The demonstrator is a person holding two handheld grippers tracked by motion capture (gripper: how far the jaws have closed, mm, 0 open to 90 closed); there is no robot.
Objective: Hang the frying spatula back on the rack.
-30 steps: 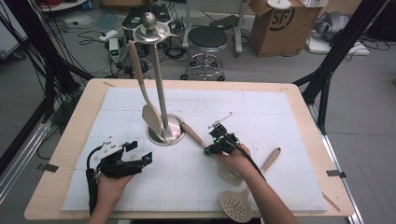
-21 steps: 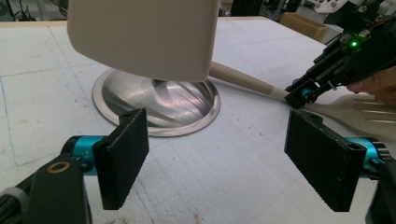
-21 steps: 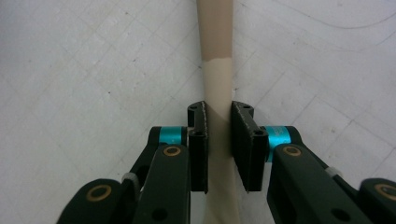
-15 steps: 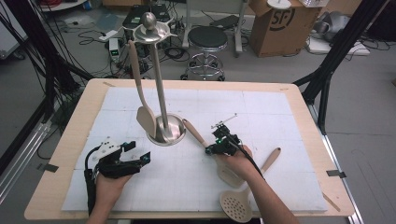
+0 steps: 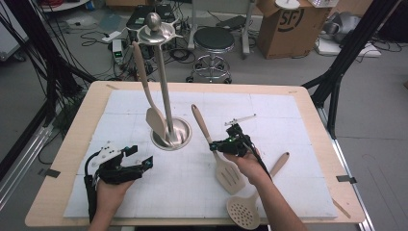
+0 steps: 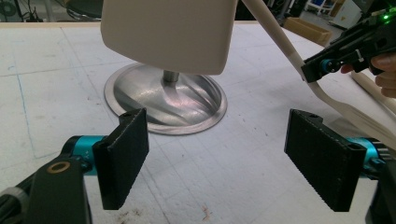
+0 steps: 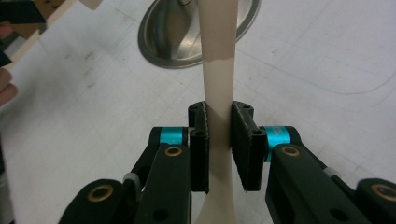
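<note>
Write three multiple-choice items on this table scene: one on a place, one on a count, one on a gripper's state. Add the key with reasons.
1. Where does the skimmer lie?
A. On the stand's base
B. At the near edge of the mat, by the right forearm
C. Under the left gripper

2. How many utensils hang on the stand?
A. One
B. Two
C. Three

3. How are the right gripper's jaws?
A. Wide open over bare mat
B. Closed on the stand's pole
C. Closed on the slotted turner's handle

Key: 1 B, the high view shows it there. 2 A, a single spatula hangs from the top. 3 C, the right gripper view shows the beige handle pinched between the jaws.
</note>
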